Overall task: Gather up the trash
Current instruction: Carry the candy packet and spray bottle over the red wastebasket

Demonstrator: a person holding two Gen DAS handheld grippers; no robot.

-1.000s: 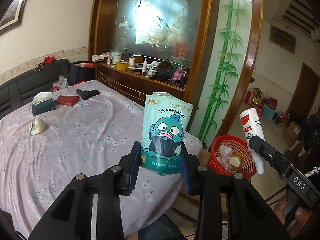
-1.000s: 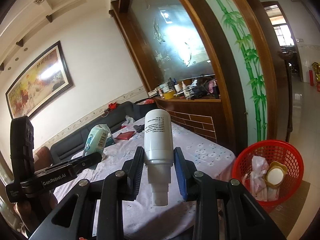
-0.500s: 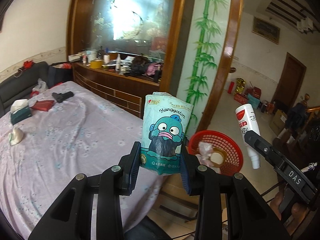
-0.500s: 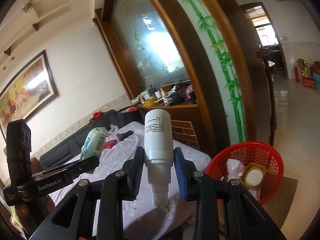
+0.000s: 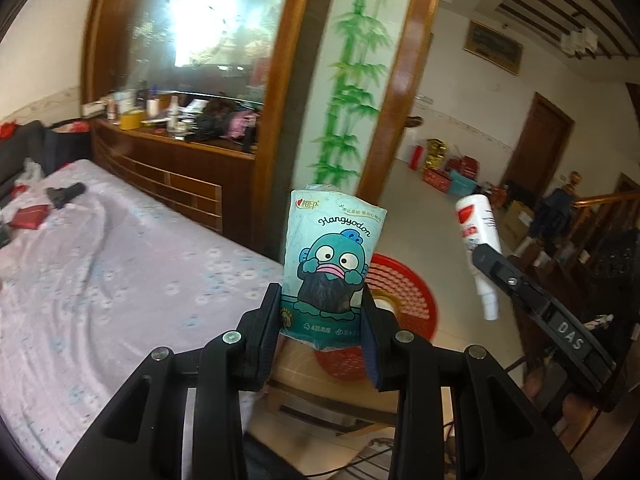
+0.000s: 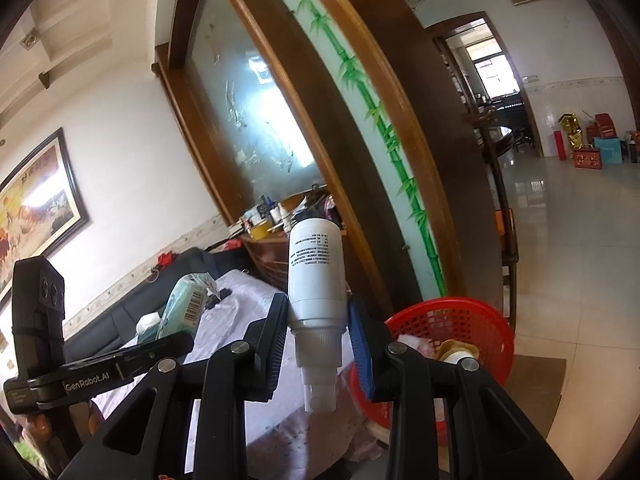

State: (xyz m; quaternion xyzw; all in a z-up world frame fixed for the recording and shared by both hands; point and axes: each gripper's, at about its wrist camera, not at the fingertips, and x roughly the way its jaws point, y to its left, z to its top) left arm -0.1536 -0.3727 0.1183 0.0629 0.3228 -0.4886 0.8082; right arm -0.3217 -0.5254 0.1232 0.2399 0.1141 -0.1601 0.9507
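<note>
Beyond right tongs, red mesh plastic basket holding crumpled wrappers and gold-rimmed lid; pinching white cylindrical spray bottle upright, nozzle down; left tongs pinching teal cartoon tissue pack upright

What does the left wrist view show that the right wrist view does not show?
Only the left wrist view shows the cartoon front of the tissue pack in the left tool, the red box on the bed, and the stair railing. Only the right wrist view shows the framed painting, the pack's barcode side, and the spray bottle's printed back. Both show the red basket, the spray bottle in the right tool, and the bamboo panel.
</note>
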